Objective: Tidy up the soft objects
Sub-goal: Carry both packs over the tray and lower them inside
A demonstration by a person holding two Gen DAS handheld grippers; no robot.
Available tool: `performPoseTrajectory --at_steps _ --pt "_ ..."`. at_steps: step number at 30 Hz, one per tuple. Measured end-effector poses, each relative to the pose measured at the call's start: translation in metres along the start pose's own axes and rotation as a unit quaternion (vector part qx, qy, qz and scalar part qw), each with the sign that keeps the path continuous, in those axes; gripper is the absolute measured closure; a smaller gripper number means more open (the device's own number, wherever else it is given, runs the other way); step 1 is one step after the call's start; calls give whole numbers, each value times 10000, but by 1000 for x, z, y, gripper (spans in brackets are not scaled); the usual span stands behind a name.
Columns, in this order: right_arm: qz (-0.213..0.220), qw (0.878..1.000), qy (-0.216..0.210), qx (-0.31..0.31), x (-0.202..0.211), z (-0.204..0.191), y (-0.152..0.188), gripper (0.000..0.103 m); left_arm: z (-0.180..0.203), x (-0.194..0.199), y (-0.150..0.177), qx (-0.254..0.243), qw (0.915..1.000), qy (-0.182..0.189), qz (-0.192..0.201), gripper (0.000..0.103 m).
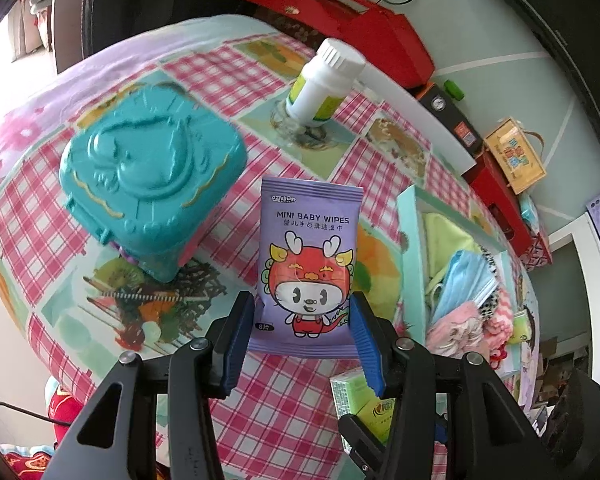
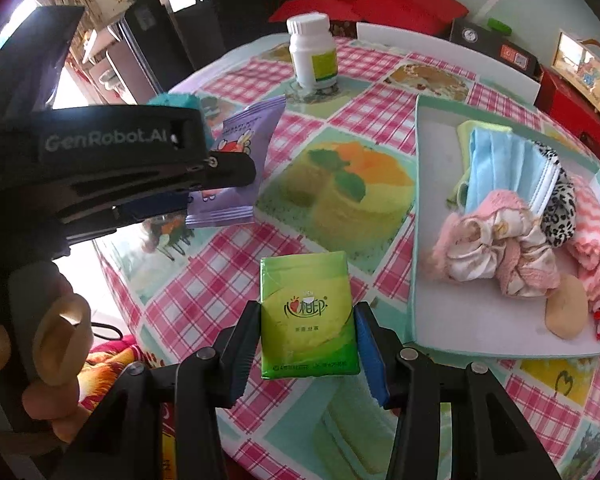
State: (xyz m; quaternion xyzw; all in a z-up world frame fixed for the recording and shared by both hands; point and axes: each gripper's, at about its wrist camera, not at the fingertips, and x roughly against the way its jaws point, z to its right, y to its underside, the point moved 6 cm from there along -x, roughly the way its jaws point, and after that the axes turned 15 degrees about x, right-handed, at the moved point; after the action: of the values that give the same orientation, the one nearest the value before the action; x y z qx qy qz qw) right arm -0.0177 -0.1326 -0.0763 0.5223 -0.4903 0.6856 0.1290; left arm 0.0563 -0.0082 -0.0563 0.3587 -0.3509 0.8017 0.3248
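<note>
The left gripper (image 1: 302, 334) holds a purple pack of baby wipes (image 1: 310, 264) by its lower edge, both pads pressed against the pack's sides; the pack stands upright at the centre of the left wrist view, lifted above the checked tablecloth (image 1: 228, 76). In the right wrist view the same pack (image 2: 236, 168) appears at centre left, raised off the cloth in the left gripper's black body.

The right gripper (image 2: 306, 344) has closed on a green tissue pack (image 2: 308, 316) at lower centre of its view; the pads touch both long sides of the pack. Whether the pack is clear of the cloth cannot be told.

A shallow box (image 2: 416, 216) with pale green walls sits at the right of the right wrist view. It contains a blue face mask (image 2: 504, 168), a pink scrunchie (image 2: 500, 248), a leopard-print item (image 2: 558, 204) and pink knit fabric (image 2: 592, 236).

A teal plastic case (image 1: 148, 176) lies at centre left of the left wrist view. A white bottle (image 1: 324, 84) stands at upper centre, well apart from both packs.
</note>
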Motion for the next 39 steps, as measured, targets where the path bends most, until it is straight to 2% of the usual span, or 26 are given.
performPoseTrajectory --at_steps 8,12,18,22,27,33,39 --pt "632 9977 123 -229 29 15 -12 53 30 25 -6 -279 9985 350 307 53" --pt "949 9936 375 -476 47 35 -17 53 54 37 -8 -494 9963 525 471 53" --pt "1392 9826 714 -1004 74 83 -28 53 90 37 -4 -808 9930 717 485 53" --pt "1620 9703 1061 -1448 89 125 -19 53 115 26 3 -1046 9907 766 417 53" --pt "1575 9545 1430 -2088 98 170 11 53 148 6 24 -1396 9866 792 291 53" --pt "1600 9373 1609 -2644 110 204 44 53 171 -15 49 -1773 9810 783 18 53" --pt "1540 9332 1669 -2786 107 213 53 53 184 -33 64 -2032 9765 720 -52 53"
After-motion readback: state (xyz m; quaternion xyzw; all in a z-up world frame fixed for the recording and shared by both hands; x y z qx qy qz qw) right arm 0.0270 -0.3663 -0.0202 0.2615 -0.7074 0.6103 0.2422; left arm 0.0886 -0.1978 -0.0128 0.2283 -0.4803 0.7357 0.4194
